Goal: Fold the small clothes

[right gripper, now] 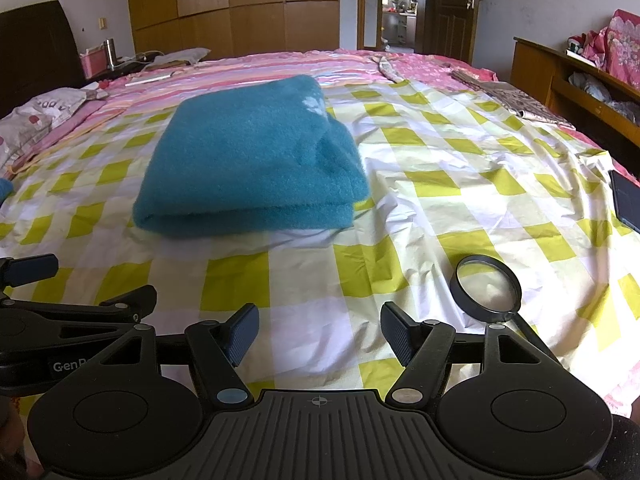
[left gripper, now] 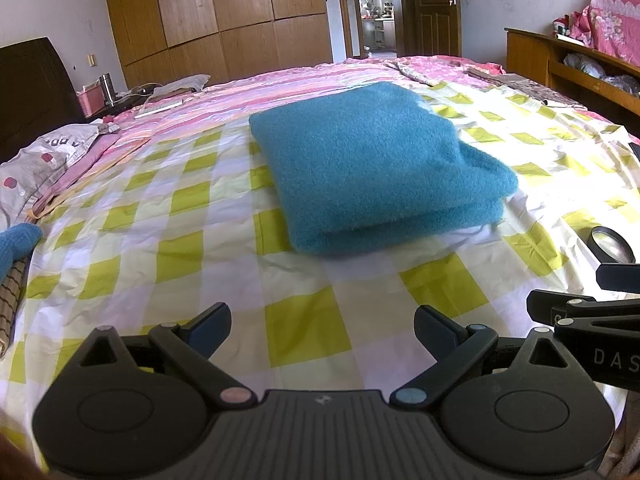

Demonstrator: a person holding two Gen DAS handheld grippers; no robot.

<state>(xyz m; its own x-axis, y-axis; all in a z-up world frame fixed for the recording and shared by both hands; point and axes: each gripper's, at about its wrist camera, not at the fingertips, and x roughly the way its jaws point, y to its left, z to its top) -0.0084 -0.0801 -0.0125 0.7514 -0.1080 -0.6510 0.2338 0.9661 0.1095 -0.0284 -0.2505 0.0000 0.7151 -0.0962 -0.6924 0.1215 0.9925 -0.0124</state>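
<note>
A teal fleece garment (left gripper: 372, 168) lies folded in a thick rectangle on the yellow-and-white checked sheet (left gripper: 200, 280); it also shows in the right wrist view (right gripper: 252, 164). My left gripper (left gripper: 322, 330) is open and empty, a short way in front of the garment. My right gripper (right gripper: 319, 334) is open and empty, in front of the garment and to its right. The right gripper's fingers show at the right edge of the left wrist view (left gripper: 616, 276), and the left gripper's fingers show at the left edge of the right wrist view (right gripper: 32, 268).
A magnifying glass (right gripper: 486, 290) lies on the sheet just beyond my right gripper. A dark flat device (right gripper: 626, 204) lies at the right edge. Another teal piece (left gripper: 16, 242) lies at the far left. Pillows (left gripper: 44, 160), a nightstand and a wooden shelf (right gripper: 568, 76) surround the bed.
</note>
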